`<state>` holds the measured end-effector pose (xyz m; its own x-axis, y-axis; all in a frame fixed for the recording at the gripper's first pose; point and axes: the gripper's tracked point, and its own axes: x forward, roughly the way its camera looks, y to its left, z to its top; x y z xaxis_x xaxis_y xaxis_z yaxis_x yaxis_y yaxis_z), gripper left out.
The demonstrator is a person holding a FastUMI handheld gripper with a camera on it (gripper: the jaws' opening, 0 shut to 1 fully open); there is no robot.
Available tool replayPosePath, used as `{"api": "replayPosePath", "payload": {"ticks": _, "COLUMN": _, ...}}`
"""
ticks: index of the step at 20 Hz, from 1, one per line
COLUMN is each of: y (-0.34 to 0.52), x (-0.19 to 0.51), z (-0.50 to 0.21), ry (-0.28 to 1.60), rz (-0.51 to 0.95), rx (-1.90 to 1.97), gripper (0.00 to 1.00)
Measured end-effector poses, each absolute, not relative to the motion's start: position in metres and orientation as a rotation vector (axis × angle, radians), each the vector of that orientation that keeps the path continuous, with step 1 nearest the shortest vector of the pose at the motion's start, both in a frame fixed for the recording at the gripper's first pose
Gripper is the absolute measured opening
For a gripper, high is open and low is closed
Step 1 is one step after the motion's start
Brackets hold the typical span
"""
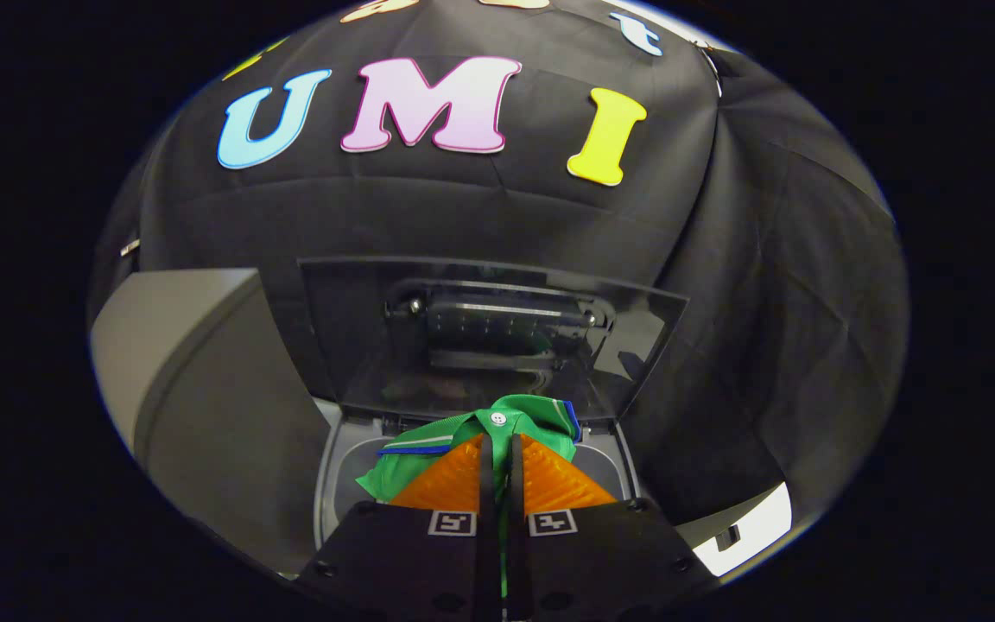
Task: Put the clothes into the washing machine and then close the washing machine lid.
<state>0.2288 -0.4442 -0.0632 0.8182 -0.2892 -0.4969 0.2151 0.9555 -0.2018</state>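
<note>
Clothes first: one green knit garment with a white-and-blue trimmed collar and a small white button [497, 425], bunched up and pinched at the collar area between the two orange ribbed fingers [446, 479] of the hand-held gripper [498, 449]. Both fingers press on the fabric with almost no gap between them, so the gripper is clamped tight on the shirt. Grip sits near the collar, likely so the rest hangs down as one lump and drops in cleanly instead of draping over the rim.

Garment hangs over the open mouth of the grey top-loading washing machine [335, 466], just ahead of and between the fingers. Loose fabric spills out to the left of the fingers, above the light grey tub opening. Whether the lower part of the shirt already touches the inside of the tub is hard to tell, since the fingers and gripper body cover it.

Beyond the garment, the dark translucent washing machine lid [359, 328] stands raised, leaning back toward the black cloth booth wall [765, 302], with a black hinge or handle block on its inner face. Raised lid keeps the opening free for loading.

Left of the machine, a grey flat panel [195, 371], maybe a neighbouring appliance or side board.

Judgement: loading step is in hand, release not yet done; lid closing remains. Risk: a sleeve catching on the rim when let go.
</note>
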Motion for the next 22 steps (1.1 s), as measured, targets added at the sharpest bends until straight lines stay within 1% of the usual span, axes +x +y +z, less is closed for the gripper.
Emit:
{"api": "replayPosePath", "payload": {"ticks": 4, "y": -0.456, "x": 0.241, "z": -0.128, "ry": 0.668, "rz": -0.291, "rx": -0.145, "gripper": 0.07}}
{"api": "replayPosePath", "payload": {"ticks": 10, "y": -0.47, "x": 0.237, "z": -0.189, "ry": 0.778, "rz": -0.294, "rx": -0.128, "gripper": 0.07}}
{"api": "replayPosePath", "payload": {"ticks": 17, "y": -0.468, "x": 0.243, "z": -0.234, "ry": 0.861, "rz": -0.27, "rx": -0.101, "gripper": 0.08}}
{"api": "replayPosePath", "payload": {"ticks": 22, "y": -0.471, "x": 0.259, "z": -0.23, "ry": 0.81, "rz": -0.257, "rx": -0.007, "gripper": 0.05}}
